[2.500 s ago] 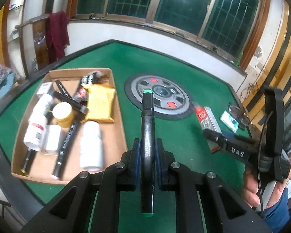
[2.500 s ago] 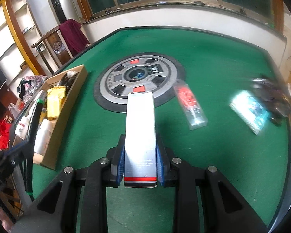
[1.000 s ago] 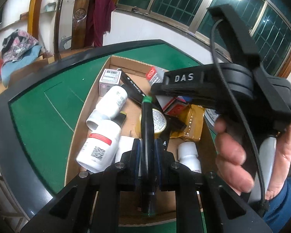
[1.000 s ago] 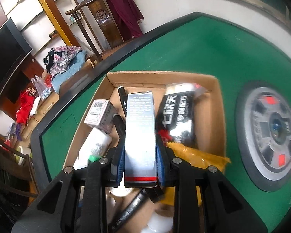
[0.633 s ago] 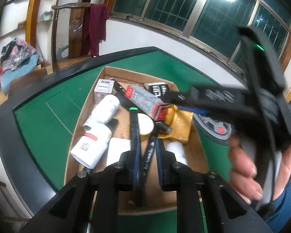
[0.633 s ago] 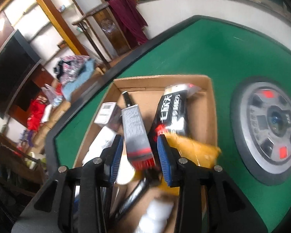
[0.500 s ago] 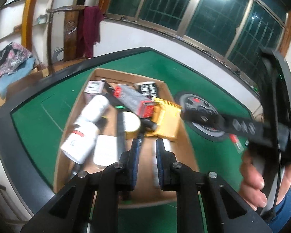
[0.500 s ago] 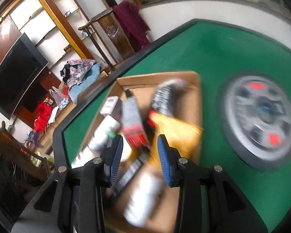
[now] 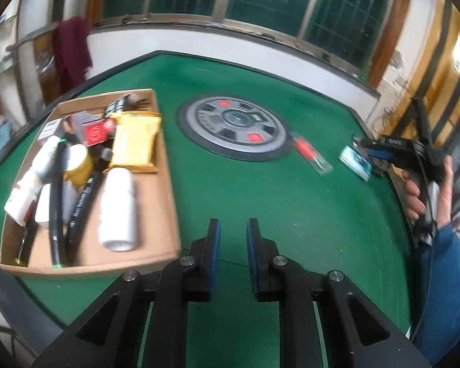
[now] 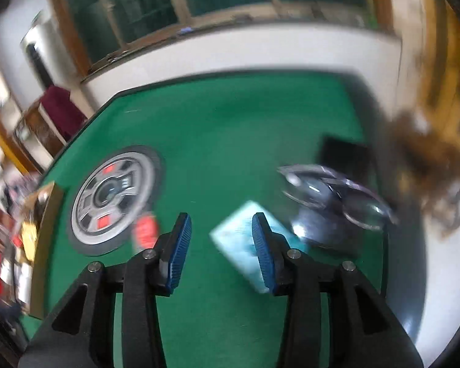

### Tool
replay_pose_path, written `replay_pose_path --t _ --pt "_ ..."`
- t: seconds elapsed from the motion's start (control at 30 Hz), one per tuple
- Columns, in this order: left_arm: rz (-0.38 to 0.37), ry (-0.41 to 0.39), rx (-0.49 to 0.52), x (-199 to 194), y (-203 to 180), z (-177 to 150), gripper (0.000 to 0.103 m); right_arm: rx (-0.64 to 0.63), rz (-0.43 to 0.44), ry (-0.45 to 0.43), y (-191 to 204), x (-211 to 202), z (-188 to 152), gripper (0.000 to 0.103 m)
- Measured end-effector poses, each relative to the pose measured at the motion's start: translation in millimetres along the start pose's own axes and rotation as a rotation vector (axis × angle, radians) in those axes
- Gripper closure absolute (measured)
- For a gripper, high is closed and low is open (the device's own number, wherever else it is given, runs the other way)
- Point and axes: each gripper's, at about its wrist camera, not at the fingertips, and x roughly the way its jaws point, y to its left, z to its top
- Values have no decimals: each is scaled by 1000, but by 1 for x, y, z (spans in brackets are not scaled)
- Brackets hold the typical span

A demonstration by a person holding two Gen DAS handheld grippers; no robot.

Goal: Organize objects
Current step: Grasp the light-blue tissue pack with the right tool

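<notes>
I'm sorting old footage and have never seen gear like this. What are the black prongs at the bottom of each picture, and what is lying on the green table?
No robot here: a person holds a hand-held two-finger gripper in each hand, each with a fisheye camera looking along its fingers. The prongs are those fingers.

The left wrist view shows the left gripper, its jaws slightly apart and empty. At its right edge, the person's right hand holds the other tool.

The right wrist view, blurred, shows the right gripper, its jaws opening, nothing between them.

On the green table: a cardboard box holding white bottles, a yellow packet, black pens and more. Outside it lie a round grey disc, a clear packet with a red label and a teal packet.
</notes>
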Motion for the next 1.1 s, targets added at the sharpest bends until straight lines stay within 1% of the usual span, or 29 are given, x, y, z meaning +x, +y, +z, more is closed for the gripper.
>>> replay_pose_path --t 0.07,0.13,0.2,0.37,0.47,0.53,0.57,0.6,0.67,0.73,0.83,0.93,1.03,1.1 --pt "0 2 14 0 -6 -1 89 24 -22 8 -11 10 2 64" --pt "-2 8 20 1 -9 -2 89 21 0 17 -10 15 4 64" --pt "-1 16 23 0 -11 -5 89 21 -2 26 -15 20 2 64" --pt "-29 38 15 1 -12 -10 89 26 30 86 -18 36 -7 64" --pt "-36 40 17 0 -12 -12 89 -2 113 104 -7 27 -17 64" --pt "-46 43 11 1 -11 -12 89 -37 132 94 8 20 -23 63" --pt "-54 46 8 0 -10 -12 89 -49 122 88 14 19 -25 58" --pt "-63 49 7 0 -10 -12 89 -67 92 80 24 18 -28 53" --pt "-66 50 10 0 -11 -13 89 -101 40 75 35 20 -32 50" --pt "-66 50 10 -2 -10 -15 89 -147 -41 73 46 26 -37 50" --pt "-65 54 4 -1 -8 -16 89 -149 -66 99 47 35 -39 50" --pt "-63 59 7 1 -10 -16 89 -136 -110 103 46 43 -37 50" --pt "-63 66 18 4 -17 -13 89 -129 -104 102 45 46 -34 50" --pt "-72 75 19 7 -23 -8 89 -147 -125 98 48 48 -35 47"
